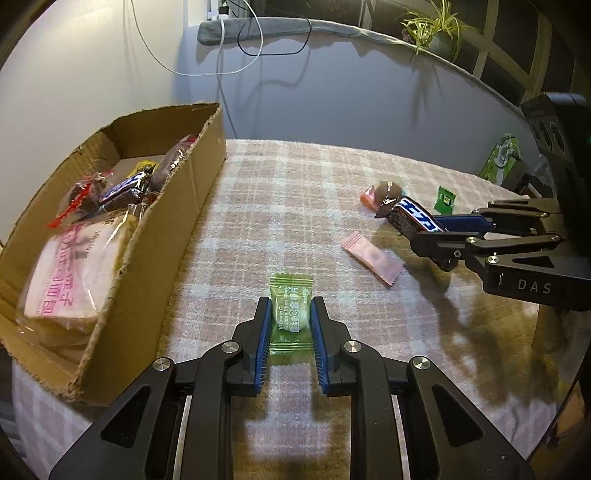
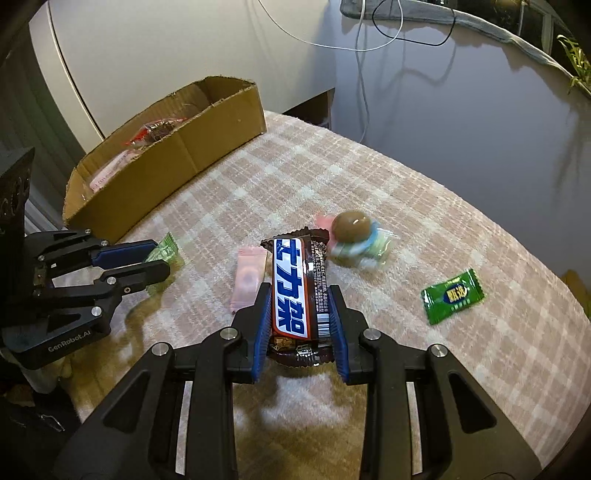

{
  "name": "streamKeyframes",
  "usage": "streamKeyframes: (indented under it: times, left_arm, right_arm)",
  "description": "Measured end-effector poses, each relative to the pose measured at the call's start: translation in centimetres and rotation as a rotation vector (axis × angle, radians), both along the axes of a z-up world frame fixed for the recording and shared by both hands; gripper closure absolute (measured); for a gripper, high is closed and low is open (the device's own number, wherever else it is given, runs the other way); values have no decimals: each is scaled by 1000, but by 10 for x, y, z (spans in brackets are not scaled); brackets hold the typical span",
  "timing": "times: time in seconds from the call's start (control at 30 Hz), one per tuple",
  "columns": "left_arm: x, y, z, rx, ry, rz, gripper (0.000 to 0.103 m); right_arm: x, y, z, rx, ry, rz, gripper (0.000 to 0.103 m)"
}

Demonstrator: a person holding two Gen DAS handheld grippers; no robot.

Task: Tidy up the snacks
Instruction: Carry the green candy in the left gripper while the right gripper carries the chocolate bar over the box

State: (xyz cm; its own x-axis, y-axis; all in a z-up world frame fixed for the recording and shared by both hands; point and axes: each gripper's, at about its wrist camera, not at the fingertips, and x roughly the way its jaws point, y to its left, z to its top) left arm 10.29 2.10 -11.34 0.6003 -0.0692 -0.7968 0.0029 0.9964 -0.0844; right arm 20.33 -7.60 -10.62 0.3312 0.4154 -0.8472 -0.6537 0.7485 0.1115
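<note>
Pinched by left gripper (image 1: 289,325): pale-green plum candy (image 1: 290,310), translucent wrapper. Clamped in right gripper (image 2: 300,321): brown Snickers bar (image 2: 299,291). Both low over pink plaid cloth (image 1: 295,206), beside cardboard box (image 1: 192,173).

A home room: checked blanket (image 1: 295,206) on a soft surface, potted plant (image 1: 436,33), charger cables (image 1: 236,40).
</note>
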Motion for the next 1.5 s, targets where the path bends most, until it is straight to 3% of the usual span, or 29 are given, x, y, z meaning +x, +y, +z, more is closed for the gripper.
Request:
streamKeyframes:
  times: [0.7, 1.03, 1.5]
  left_arm:
    - [-33, 31, 61, -28, -160, 38, 84]
    - [-33, 69, 76, -12, -205, 89, 84]
    - [-14, 125, 77, -6, -220, 158, 84]
  right_arm:
    - [-29, 11, 56, 57, -95, -13, 73]
    - [-24, 58, 81, 81, -132, 24, 73]
    - [7, 139, 86, 95, -133, 88, 73]
